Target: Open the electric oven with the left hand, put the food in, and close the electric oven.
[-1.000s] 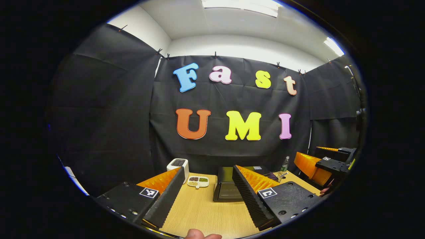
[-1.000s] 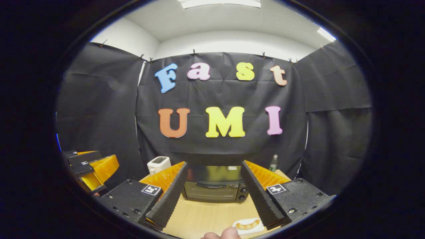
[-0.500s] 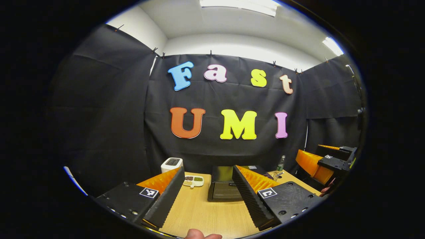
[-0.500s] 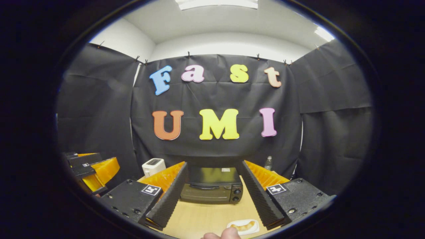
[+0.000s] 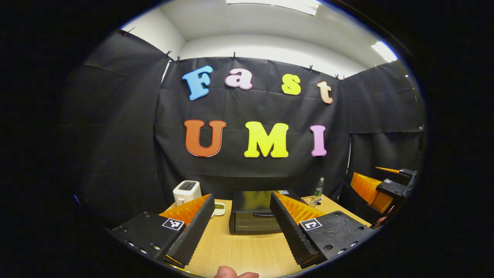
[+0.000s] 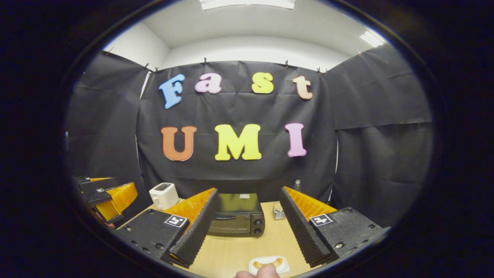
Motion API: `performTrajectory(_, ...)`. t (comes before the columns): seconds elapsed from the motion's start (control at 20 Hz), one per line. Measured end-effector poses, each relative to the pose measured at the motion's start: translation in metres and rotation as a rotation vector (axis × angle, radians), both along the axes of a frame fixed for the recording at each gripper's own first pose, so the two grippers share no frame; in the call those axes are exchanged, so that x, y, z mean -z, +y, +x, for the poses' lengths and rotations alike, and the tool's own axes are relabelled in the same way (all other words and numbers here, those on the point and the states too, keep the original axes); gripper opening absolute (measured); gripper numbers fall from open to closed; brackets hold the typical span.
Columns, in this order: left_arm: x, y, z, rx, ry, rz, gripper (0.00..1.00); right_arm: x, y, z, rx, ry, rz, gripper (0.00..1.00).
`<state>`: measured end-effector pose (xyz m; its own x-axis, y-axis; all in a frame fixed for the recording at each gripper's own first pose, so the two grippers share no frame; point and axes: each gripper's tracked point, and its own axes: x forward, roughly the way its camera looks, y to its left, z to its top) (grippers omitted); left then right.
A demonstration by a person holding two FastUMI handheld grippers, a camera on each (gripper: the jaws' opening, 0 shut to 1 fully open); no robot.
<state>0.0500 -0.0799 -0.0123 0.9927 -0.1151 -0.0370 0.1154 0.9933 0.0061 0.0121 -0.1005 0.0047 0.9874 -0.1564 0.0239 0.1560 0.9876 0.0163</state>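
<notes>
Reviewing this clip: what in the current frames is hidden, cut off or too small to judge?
- Black electric oven: in the left gripper view, its right side sits behind the left hand-held gripper's finger.
- Food on the white plate: in the right gripper view, partly covered by a fingertip at the bottom edge; its type is unclear.
- Small white divided dish: left gripper view, mostly behind a finger.
- Right hand-held gripper: open, holding nothing.

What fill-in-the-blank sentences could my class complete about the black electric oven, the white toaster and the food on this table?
1. The black electric oven has its door ____.
2. The food lies on a small white ____, near the right gripper.
3. The white toaster stands to the oven's ____ in the right gripper view.
4. The left gripper has its fingers ____.

Missing words: shut; dish; left; open
</notes>
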Motion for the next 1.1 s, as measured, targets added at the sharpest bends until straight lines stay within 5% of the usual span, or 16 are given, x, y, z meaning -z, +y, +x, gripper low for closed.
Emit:
performTrajectory(0.65, 0.067, -0.087, 0.146, 0.07, 0.114, 0.009, 0.93, 0.054, -0.13, 0.03, 0.132, 0.098, 0.042, 0.99)
performTrajectory(1.1, 0.168, -0.121, 0.222, 0.078, 0.308, 0.031, 0.94, 0.083, -0.208, 0.002, 0.314, 0.201, 0.051, 0.98)
